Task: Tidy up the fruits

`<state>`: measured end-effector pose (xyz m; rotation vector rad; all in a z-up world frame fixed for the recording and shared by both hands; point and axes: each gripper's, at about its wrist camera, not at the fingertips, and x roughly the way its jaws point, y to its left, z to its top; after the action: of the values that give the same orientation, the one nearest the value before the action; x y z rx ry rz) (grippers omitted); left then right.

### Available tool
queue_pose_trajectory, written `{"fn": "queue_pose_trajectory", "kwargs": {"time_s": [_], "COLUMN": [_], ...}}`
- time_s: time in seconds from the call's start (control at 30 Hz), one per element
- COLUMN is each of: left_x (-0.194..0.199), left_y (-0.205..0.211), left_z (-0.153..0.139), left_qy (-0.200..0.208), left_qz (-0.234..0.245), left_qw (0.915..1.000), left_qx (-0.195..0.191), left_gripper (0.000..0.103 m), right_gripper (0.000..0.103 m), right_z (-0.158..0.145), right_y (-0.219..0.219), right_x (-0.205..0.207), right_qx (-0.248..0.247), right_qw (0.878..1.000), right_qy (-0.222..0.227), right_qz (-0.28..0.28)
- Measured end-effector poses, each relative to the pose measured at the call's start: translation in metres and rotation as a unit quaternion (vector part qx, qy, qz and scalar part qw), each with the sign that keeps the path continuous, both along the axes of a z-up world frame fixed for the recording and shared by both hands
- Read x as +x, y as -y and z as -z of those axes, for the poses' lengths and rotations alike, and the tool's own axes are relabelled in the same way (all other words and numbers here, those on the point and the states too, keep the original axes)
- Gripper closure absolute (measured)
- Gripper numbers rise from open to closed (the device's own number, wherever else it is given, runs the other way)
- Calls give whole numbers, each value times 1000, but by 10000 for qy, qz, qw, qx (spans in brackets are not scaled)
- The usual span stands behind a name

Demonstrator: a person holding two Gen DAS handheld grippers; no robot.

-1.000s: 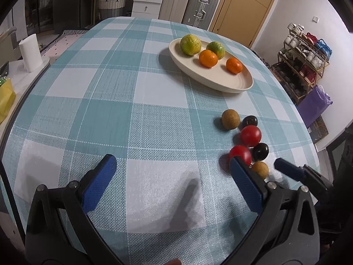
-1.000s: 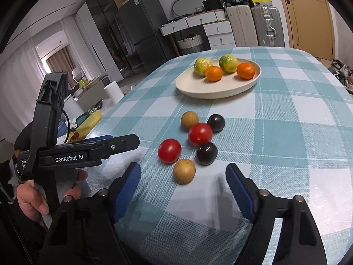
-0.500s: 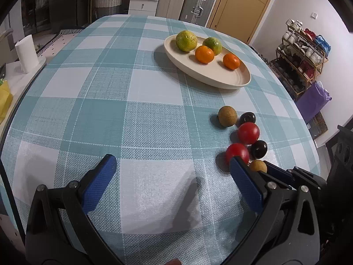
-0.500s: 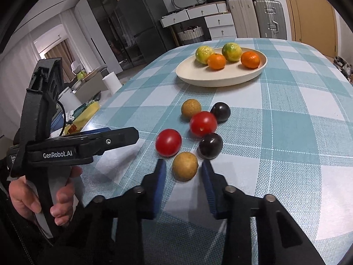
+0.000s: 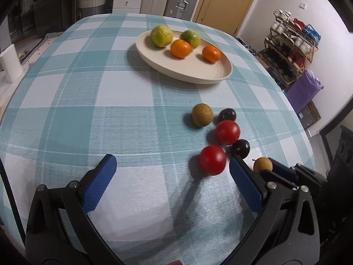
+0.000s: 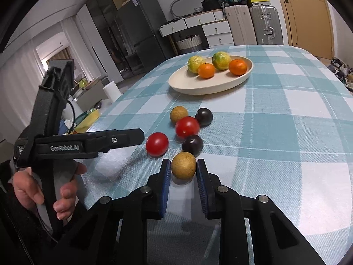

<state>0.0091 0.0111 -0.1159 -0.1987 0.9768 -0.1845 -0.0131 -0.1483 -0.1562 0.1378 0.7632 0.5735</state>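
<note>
My right gripper (image 6: 183, 166) is shut on a tan round fruit (image 6: 183, 165) that rests on the checked tablecloth, its blue pads pressed against both sides. The same fruit (image 5: 262, 164) shows in the left wrist view, just behind my left gripper's right finger. My left gripper (image 5: 172, 162) stands open over the cloth with nothing between its fingers. A red tomato (image 5: 212, 160) lies just inside its right finger. Beyond lie another tomato (image 5: 227, 131), two dark plums (image 5: 240, 148) and a second tan fruit (image 5: 201, 114). A cream oval plate (image 5: 183, 75) holds two green citrus and two oranges.
The table's right edge runs close past the loose fruits. A shoe rack (image 5: 291, 50) and a purple bag (image 5: 304, 90) stand beyond it. A paper roll (image 5: 10, 64) sits off the left edge. A hand (image 6: 33, 190) holds the left gripper's handle.
My right gripper's jaws have come together on the nearest tan fruit. My left gripper has shifted toward the loose fruits, still open.
</note>
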Motion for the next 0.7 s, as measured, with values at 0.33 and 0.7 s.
{"fn": "queue_pose_trajectory", "kwargs": {"time_s": [0.33, 0.7], "left_x": [7, 9], "left_y": [20, 31], "left_z": [6, 4], "left_qy": [-66, -43], "left_qz": [220, 468], "left_qw": [9997, 9988], "left_qx": [91, -117], "left_gripper": [2, 32], "right_gripper": [79, 79], "right_z": [-3, -5], "right_y": [22, 33], "right_x": [2, 0], "right_qx": [110, 245], "right_qw": [9997, 9993], "right_qy": [84, 161], "right_qz": [185, 237]}}
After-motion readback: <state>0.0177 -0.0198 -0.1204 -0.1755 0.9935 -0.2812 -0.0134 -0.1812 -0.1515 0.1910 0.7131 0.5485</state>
